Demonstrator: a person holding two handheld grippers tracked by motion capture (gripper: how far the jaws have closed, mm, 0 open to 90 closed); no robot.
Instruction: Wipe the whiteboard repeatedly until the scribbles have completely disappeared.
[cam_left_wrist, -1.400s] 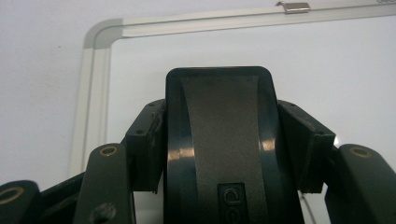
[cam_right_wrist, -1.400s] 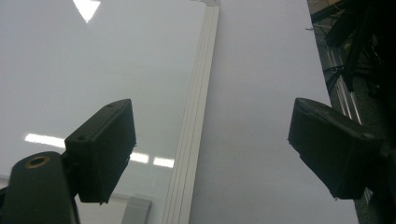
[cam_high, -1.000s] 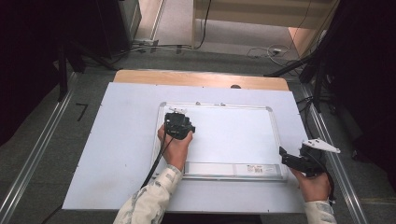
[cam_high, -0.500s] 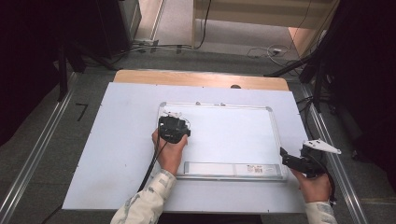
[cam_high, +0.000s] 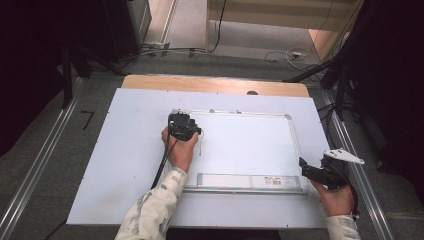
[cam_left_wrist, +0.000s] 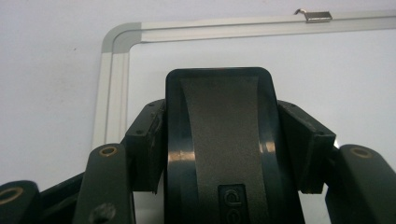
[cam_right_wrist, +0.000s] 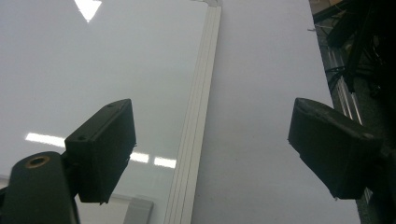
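Note:
A white whiteboard (cam_high: 250, 145) with a silver frame (cam_high: 296, 145) lies flat on the table. My left gripper (cam_high: 181, 126) is near the board's far left corner and is shut on a black eraser (cam_left_wrist: 219, 135) with a dark grey felt face. In the left gripper view the jaws clamp the eraser's two sides, with the frame's rounded corner (cam_left_wrist: 116, 42) just ahead. My right gripper (cam_high: 306, 170) stands open at the board's near right corner. In the right gripper view its open gripper (cam_right_wrist: 210, 144) straddles the frame's edge strip (cam_right_wrist: 198, 121) with nothing held.
A pen tray (cam_high: 250, 181) runs along the board's near edge. A small metal hanger clip (cam_left_wrist: 317, 16) sits on the far frame. The board rests on a pale table sheet (cam_high: 125, 150); metal rails (cam_high: 360, 170) and cables flank the table.
My left gripper has slid the eraser a little to the left and toward the board's far left corner. The right gripper has stayed in place, open.

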